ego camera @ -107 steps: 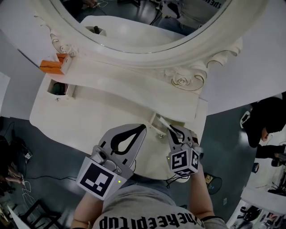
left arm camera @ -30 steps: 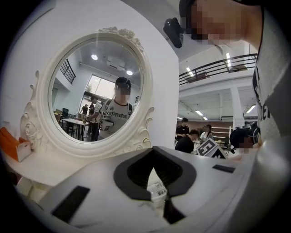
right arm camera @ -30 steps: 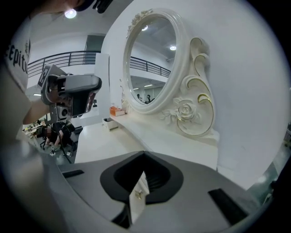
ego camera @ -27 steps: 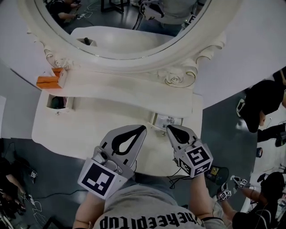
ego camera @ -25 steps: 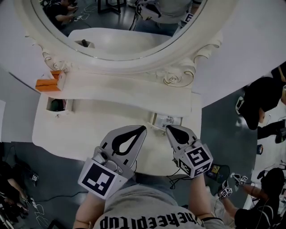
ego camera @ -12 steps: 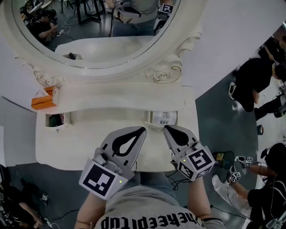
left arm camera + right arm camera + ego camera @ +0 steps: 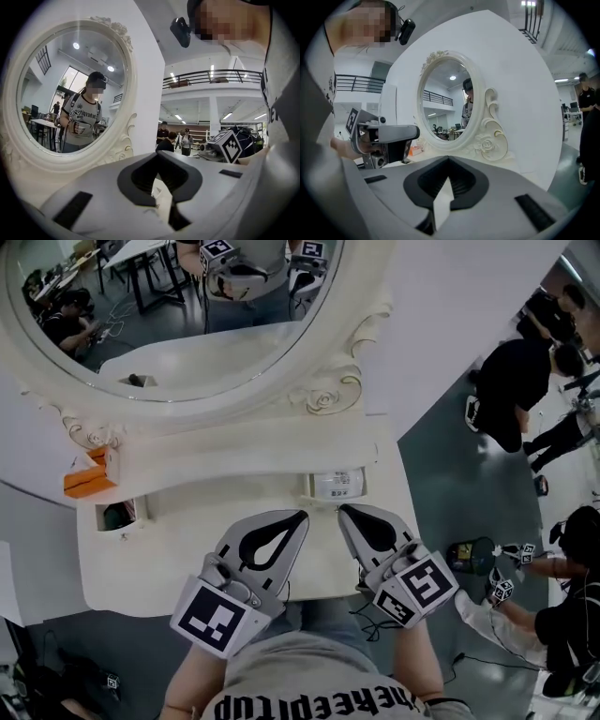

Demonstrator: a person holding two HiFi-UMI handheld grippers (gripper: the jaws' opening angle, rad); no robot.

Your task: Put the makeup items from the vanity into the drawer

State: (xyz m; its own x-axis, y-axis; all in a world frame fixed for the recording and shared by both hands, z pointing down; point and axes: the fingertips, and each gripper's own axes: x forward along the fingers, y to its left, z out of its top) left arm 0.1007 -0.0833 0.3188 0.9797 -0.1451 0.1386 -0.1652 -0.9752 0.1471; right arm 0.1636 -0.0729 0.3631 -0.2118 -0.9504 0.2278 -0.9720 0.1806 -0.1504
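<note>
The white vanity (image 7: 187,549) stands under a big oval mirror (image 7: 178,306). In the head view a small drawer (image 7: 310,486) at the shelf's right end stands open, with a white labelled packet (image 7: 339,484) lying in it. My right gripper (image 7: 343,510) hovers just in front of that drawer, shut, with nothing held. My left gripper (image 7: 302,515) is close beside it over the tabletop, jaws together and empty. The left gripper view shows its tips (image 7: 158,153) meeting. The right gripper view shows the shut right gripper (image 7: 448,159) aimed level at the mirror.
An orange box (image 7: 80,482) sits on the shelf's left end. Below it a second small drawer (image 7: 101,520) is open with a dark thing inside. People (image 7: 525,381) stand and crouch on the grey floor to the right of the vanity.
The right gripper has risen and drawn back from the right drawer; a few seconds ago it reached in with a white item. The head view has swung, showing more floor at right.
</note>
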